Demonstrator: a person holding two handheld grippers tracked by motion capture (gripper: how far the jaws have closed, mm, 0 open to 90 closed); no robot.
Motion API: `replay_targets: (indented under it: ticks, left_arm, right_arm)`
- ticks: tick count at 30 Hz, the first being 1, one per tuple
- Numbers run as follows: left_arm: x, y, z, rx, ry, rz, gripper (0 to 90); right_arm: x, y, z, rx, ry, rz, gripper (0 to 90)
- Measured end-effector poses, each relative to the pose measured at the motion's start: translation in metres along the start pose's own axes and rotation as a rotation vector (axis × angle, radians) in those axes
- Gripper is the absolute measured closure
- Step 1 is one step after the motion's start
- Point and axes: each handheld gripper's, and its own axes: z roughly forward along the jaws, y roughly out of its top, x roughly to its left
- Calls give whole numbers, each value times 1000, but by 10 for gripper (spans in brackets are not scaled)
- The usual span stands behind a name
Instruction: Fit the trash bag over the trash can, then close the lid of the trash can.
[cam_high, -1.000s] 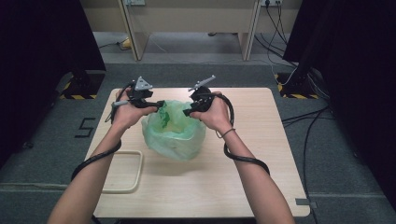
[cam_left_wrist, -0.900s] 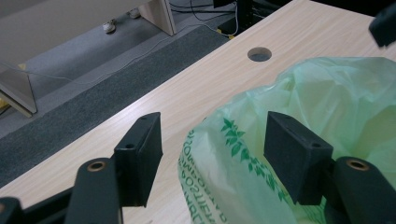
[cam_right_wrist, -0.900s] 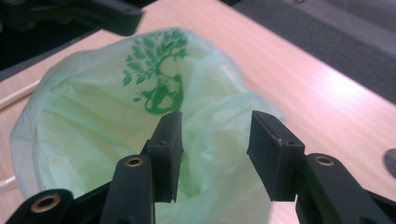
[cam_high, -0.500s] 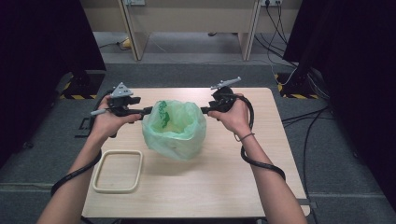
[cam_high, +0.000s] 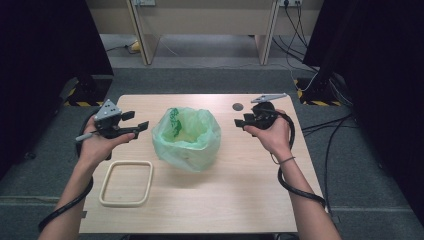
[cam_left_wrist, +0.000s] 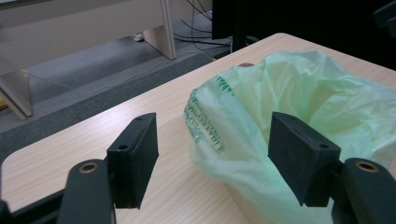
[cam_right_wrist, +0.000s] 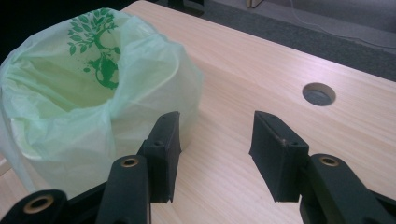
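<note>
A pale green plastic bag (cam_high: 187, 137) with a green tree print stands open-mouthed in the middle of the wooden table (cam_high: 225, 200). My left gripper (cam_high: 139, 125) hovers just left of it, pointing at the bag (cam_left_wrist: 299, 107). Its jaws have just been opening and stand wide, with nothing gripped between them (cam_left_wrist: 212, 154). My right gripper (cam_high: 240, 122) is held to the right of the bag (cam_right_wrist: 79, 93), a little apart from it. Its jaws are also open, with bare table between them (cam_right_wrist: 212, 144).
A cream rectangular ring (cam_high: 107, 182) lies flat on the table at the front left. A round hole (cam_high: 238, 106) is cut in the tabletop behind the right gripper. Cables and desk legs sit on the grey floor beyond the far edge.
Both hands have drawn outward from the bag's rim, left hand to the left, right hand to the right. The bag's mouth now stands open, and the cream ring is uncovered.
</note>
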Motion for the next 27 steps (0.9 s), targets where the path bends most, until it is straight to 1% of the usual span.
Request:
replay_targets:
  ticks: [1,4,7,10,12,14,17,19,21,24,27]
  left_arm:
    - [1,-3,-3,0,12,-6,325]
    - [4,-9,-8,6,20,-11,325]
    - [7,-16,-16,2,34,-21,325]
    - [10,-27,-24,7,53,-31,325]
    - [10,-37,-30,15,60,-63,325]
    - [9,-50,-33,29,65,-93,327]
    - [7,-70,-34,57,76,-115,325]
    - [7,-79,-34,68,90,-123,319]
    - [6,-87,-35,81,97,-134,313]
    - [6,-94,-35,97,100,-140,308]
    - [8,-100,-36,119,114,-136,306]
  right_arm:
    - [-2,-3,-3,-5,-3,6,524]
    - [-6,-10,-13,-20,-11,22,526]
    - [-7,-15,-22,-21,-20,21,525]
    - [-8,-21,-29,-29,-31,19,520]
    - [-10,-26,-31,-33,-39,27,519]
    - [-13,-32,-33,-35,-40,36,520]
    - [-17,-40,-31,-15,-42,42,519]
    - [-20,-44,-31,-11,-43,43,519]
    - [-22,-46,-32,-15,-45,48,519]
    - [-26,-50,-35,-20,-51,58,519]
    - [-27,-53,-36,-22,-51,70,518]
